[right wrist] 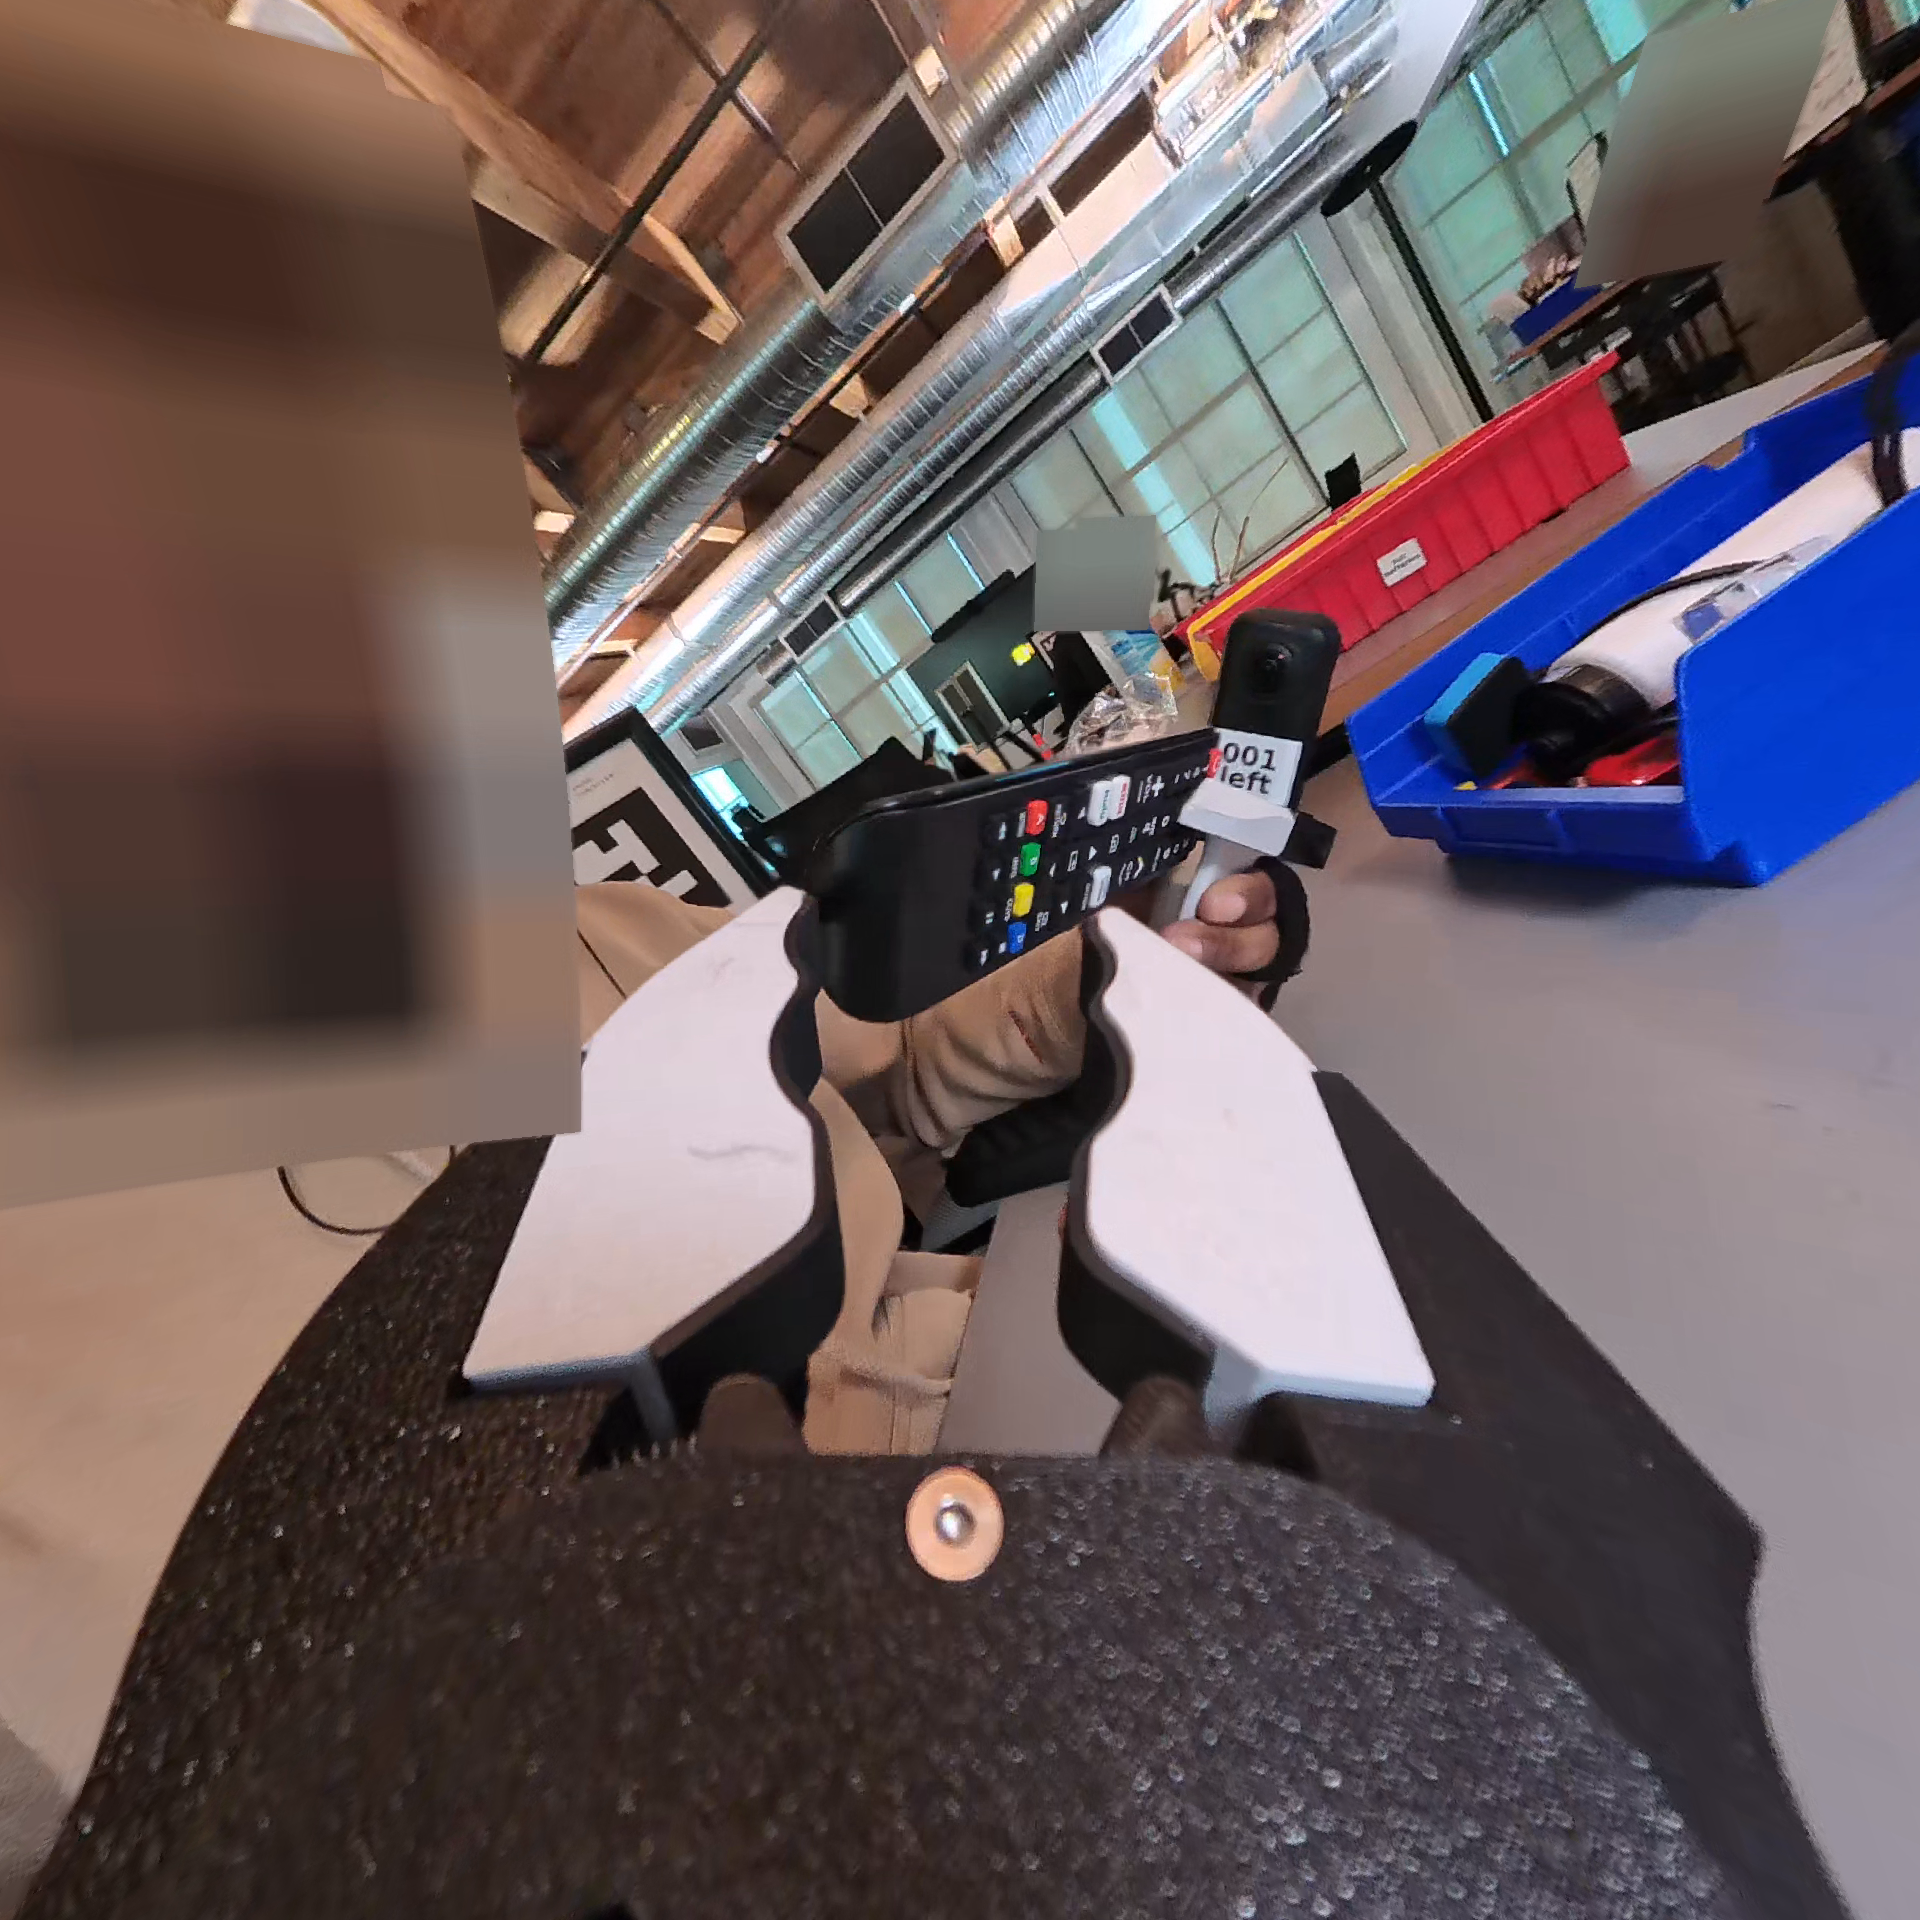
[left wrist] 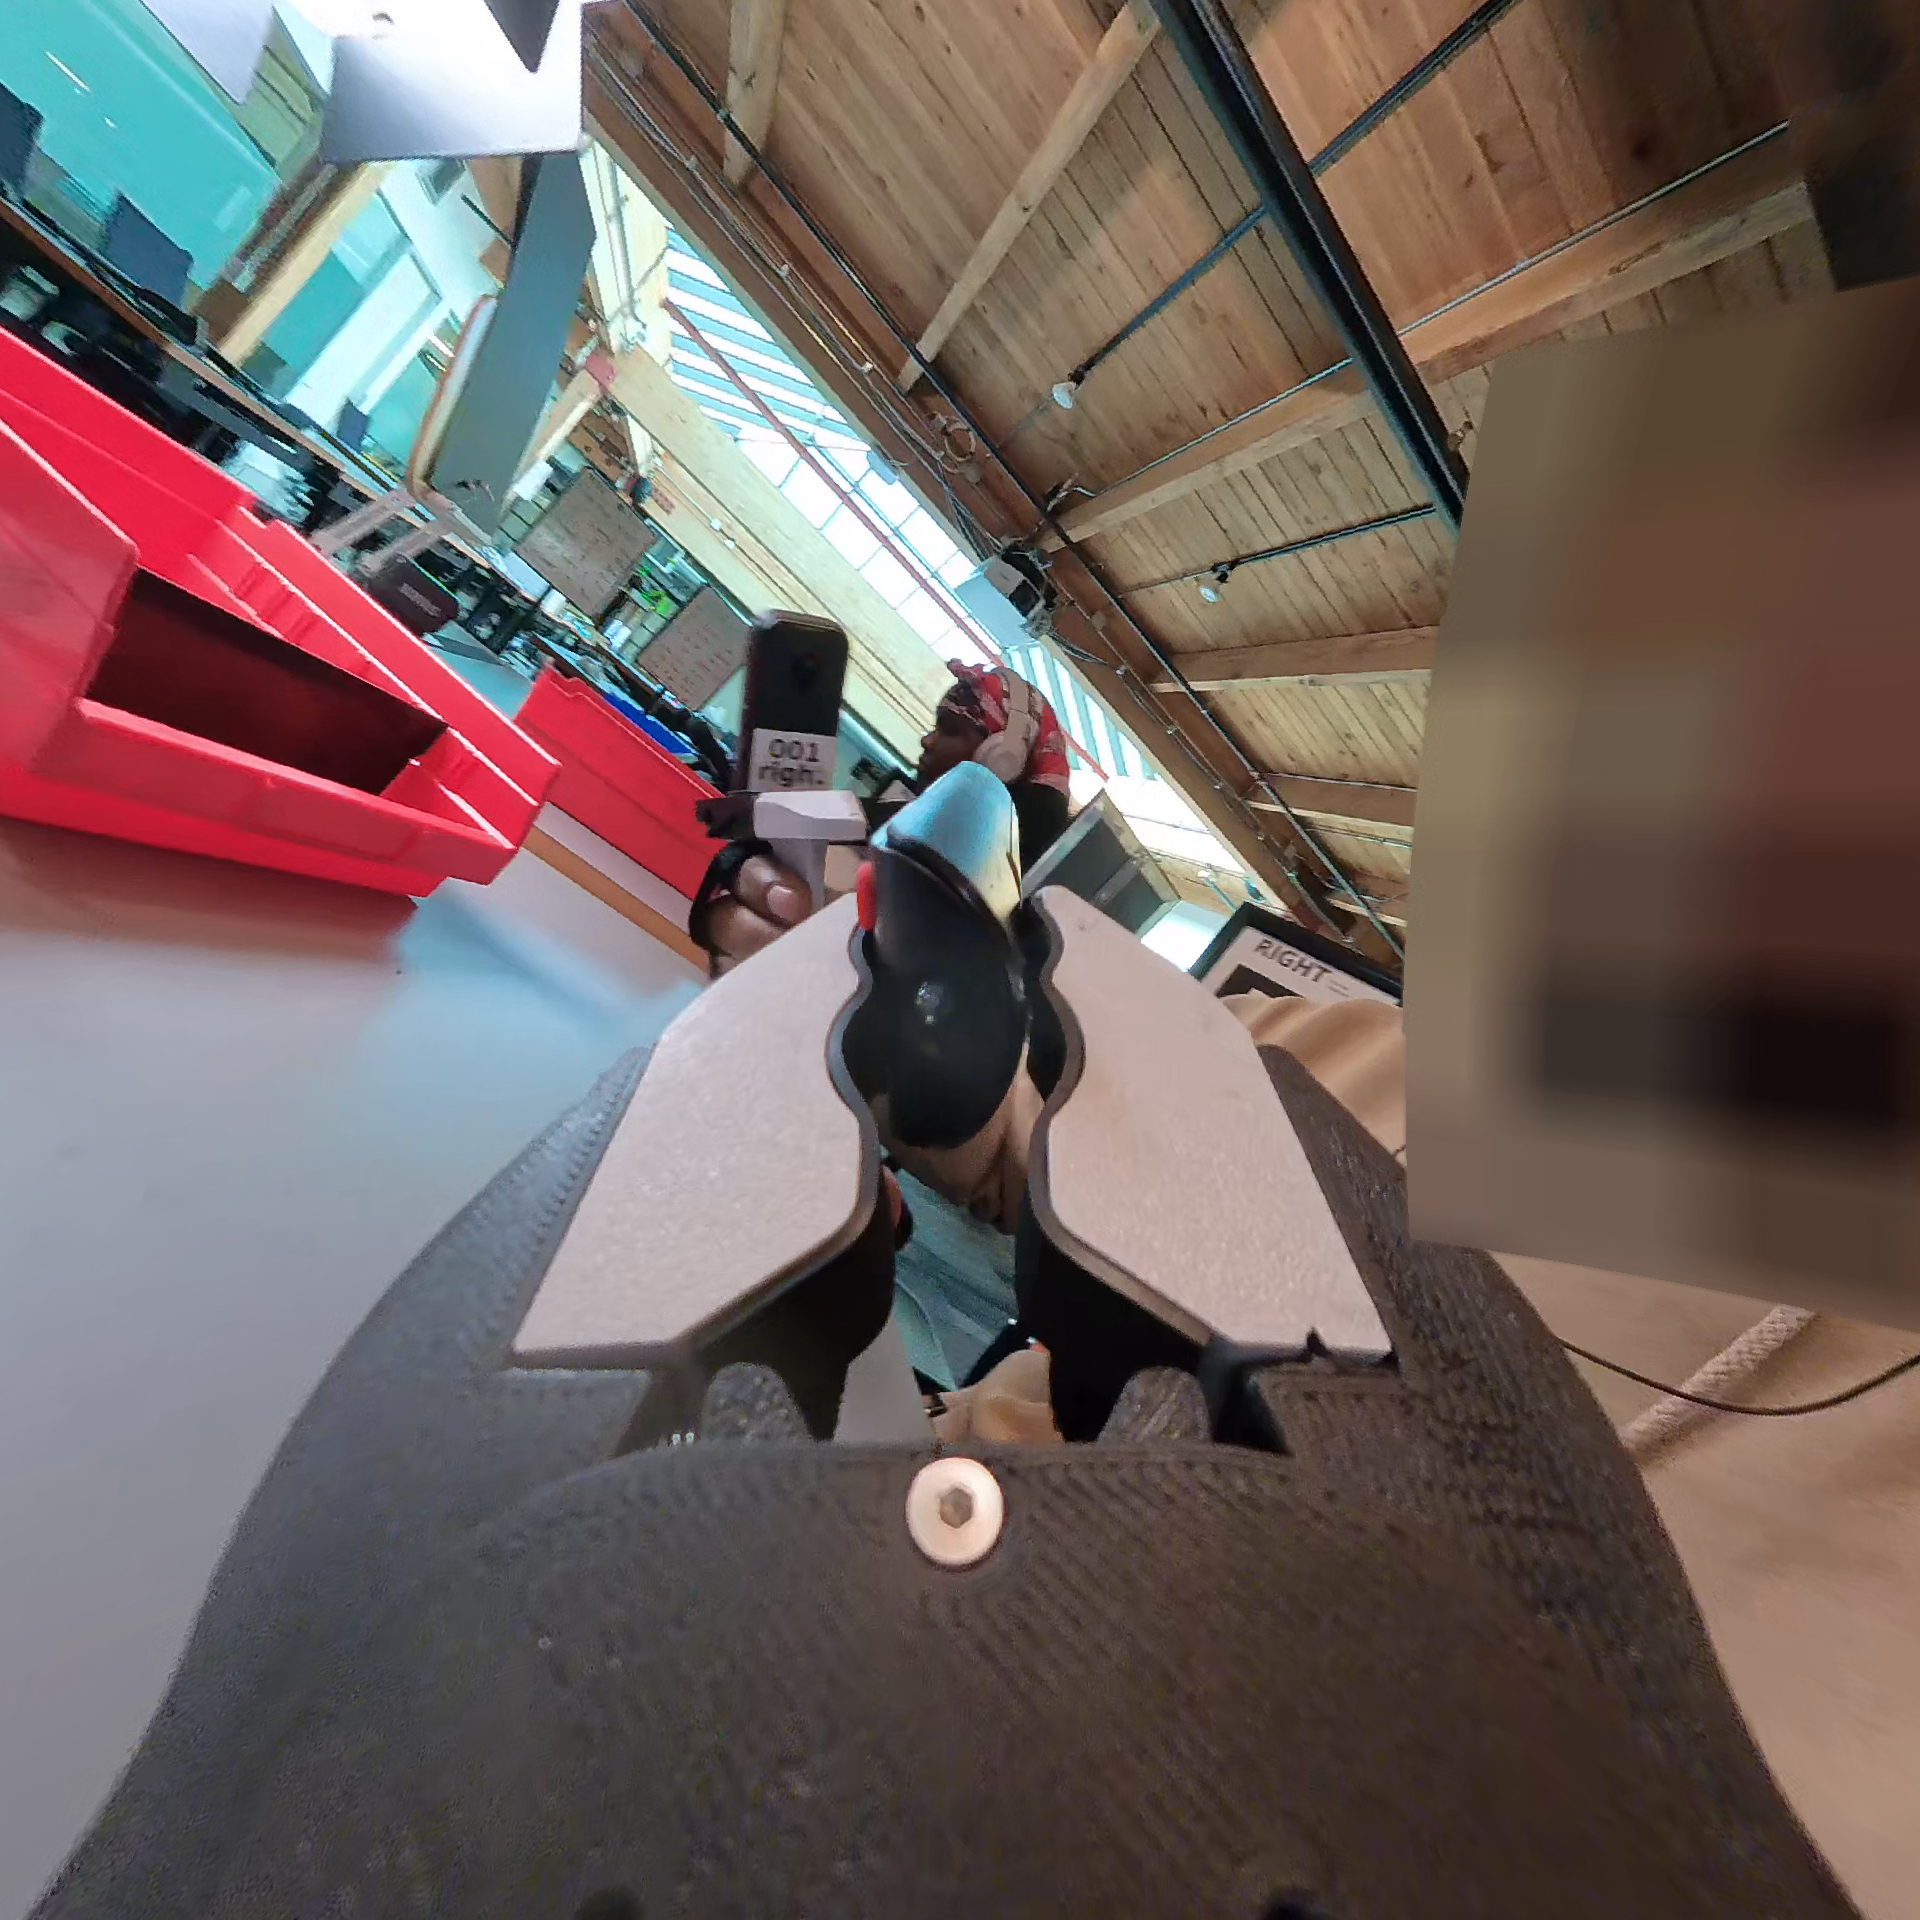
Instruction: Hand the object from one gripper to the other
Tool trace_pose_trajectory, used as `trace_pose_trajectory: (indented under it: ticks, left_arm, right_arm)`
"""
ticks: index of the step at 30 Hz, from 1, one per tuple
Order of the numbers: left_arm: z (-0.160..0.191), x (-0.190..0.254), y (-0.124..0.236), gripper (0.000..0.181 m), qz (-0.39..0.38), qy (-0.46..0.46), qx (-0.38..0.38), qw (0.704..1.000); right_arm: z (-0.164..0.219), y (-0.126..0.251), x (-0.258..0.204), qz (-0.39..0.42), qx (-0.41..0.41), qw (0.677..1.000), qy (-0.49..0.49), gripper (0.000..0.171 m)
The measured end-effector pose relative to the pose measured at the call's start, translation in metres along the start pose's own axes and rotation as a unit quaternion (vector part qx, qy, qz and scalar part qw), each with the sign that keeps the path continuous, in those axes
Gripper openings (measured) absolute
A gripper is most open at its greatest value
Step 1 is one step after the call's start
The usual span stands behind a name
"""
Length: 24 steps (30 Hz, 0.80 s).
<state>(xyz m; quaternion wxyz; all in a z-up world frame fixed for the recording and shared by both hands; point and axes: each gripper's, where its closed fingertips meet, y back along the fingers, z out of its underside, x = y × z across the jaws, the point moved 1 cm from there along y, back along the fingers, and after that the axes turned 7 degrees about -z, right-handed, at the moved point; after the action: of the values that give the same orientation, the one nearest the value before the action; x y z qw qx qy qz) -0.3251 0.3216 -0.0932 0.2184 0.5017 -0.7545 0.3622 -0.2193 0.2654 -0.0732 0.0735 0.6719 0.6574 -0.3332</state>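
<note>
Above the grey bench (right wrist: pixel 1558 1039), mid-air: left hand-held gripper (left wrist: pixel 940 997) clamped tight on a black remote (left wrist: pixel 935 1029), seen end-on betw. its fingers. Right hand-held gripper (right wrist: pixel 951 966) sits around the remote's other end (right wrist: pixel 997 873), jaws wide, left finger touching, right finger w/ a gap. Blue bin (right wrist: pixel 1662 748) & red bin (right wrist: pixel 1455 520) behind.

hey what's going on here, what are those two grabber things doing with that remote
A person is passing a black remote control between two handheld grippers, above a grey table. The left gripper is clamped on one end of it. The right gripper has its fingers on either side of the other end, but the jaws look open, not pressing on it. So the handover looks midway. A blue bin and red bins sit on the table behind.
</note>
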Motion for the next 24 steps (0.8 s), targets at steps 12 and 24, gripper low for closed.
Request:
trace_pose_trajectory:
  ticks: [12, 24]
  left_arm:
    - [-0.01, -0.015, 0.005, 0.024, -0.118, -0.156, 0.009, 0.981]
    - [-0.001, -0.023, 0.002, 0.037, -0.104, -0.123, 0.009, 0.987]
  right_arm:
    - [0.002, 0.034, 0.037, 0.199, -0.099, 0.963, 0.15, 0.059]
    - [-0.011, -0.03, 0.039, 0.172, -0.216, 0.925, 0.26, 0.025]
